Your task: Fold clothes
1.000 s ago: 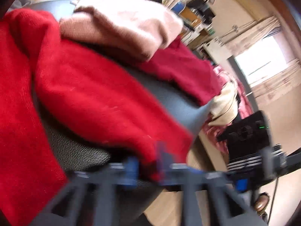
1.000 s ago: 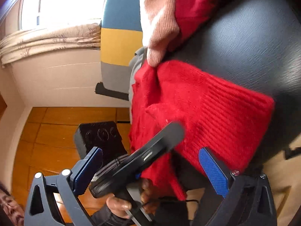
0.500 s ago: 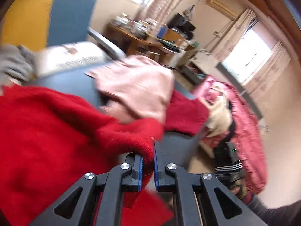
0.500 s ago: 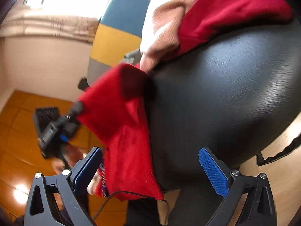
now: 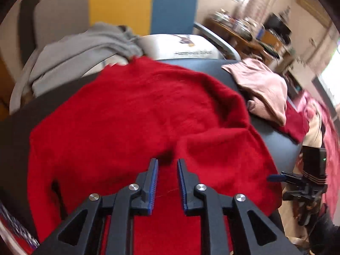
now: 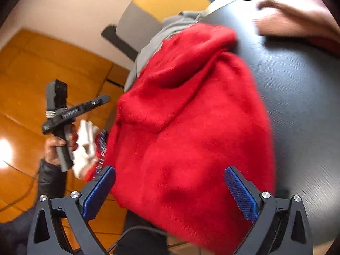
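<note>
Red sweater [image 5: 131, 127] lies spread in loose folds over the dark round tabletop [image 5: 274, 140], one edge hanging off the near rim. In the right wrist view the same sweater [image 6: 187, 127] covers the left part of the tabletop [image 6: 297, 89], bunched into a soft ridge near its far end, with its lower edge drooping past the rim.

The left gripper [image 5: 166, 170] hovers just above the red cloth, its jaws parted by a narrow gap with nothing between them; the blue pads [image 5: 154, 176] face each other over a small dark fold. From the right wrist view the left gripper [image 6: 99, 101] appears off the tabletop's edge, held in the left hand [image 6: 57, 146] over the wooden floor [image 6: 31, 80].

The right gripper [image 6: 170, 182] has its jaws spread wide and released, the sweater's hanging edge seen between them; whether either pad touches the cloth I cannot tell. In the left wrist view the right gripper [image 5: 274, 177] shows at the tabletop's right rim, blurred.

A pink garment [image 5: 261, 85] rests at the far right of the tabletop on top of a darker red cloth [image 5: 295, 125], apart from the sweater. A grey garment [image 5: 85, 51] lies heaped behind the tabletop, before a yellow, blue and grey chair [image 5: 144, 4]. A white printed item [image 5: 180, 46] sits beside the grey heap
</note>
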{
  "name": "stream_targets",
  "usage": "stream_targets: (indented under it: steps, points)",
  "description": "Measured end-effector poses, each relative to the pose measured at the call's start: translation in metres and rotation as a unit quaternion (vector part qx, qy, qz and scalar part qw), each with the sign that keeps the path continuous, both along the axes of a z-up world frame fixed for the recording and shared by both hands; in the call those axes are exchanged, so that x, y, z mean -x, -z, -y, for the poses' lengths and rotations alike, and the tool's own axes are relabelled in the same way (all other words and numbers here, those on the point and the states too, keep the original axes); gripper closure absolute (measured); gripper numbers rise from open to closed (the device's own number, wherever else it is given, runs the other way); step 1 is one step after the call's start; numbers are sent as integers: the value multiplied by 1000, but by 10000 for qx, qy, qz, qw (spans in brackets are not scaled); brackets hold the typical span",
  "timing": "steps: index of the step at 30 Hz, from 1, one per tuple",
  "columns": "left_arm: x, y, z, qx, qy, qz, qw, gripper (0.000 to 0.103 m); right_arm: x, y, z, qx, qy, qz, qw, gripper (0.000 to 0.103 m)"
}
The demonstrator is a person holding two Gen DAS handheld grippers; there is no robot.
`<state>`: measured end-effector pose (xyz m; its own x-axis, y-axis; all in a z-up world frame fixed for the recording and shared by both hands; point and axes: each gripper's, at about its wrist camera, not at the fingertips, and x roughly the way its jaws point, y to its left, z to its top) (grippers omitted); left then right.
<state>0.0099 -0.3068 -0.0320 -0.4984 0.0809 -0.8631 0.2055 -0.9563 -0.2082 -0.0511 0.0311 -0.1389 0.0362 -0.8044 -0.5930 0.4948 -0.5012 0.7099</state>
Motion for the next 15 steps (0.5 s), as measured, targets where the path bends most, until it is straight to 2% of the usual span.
stream_targets:
  steps: [2,6,8,10,12,15]
  points:
    - [-22,12,16,-139,-171,-9,9998,80,-2,1,23,-206,-121,-220,9995,0]
    - [-68,41,31,-134,-328,41,9994,72,-8,2,53,-530,-246,-750,9955,0]
    - [-83,54,34,-310,-385,-116,9987,63,-12,4,54,-551,-209,-976,9935,0]
    - [-93,60,28,-231,-262,-393,9986,56,-15,6,51,-493,-137,-1147,9921,0]
    - [-91,59,11,217,-77,-584,9980,53,-20,8,48,-411,-83,-1343,9901,0]
    - [-77,58,-7,724,504,-793,9929,50,-29,9,48,-409,-77,-1647,9855,0]
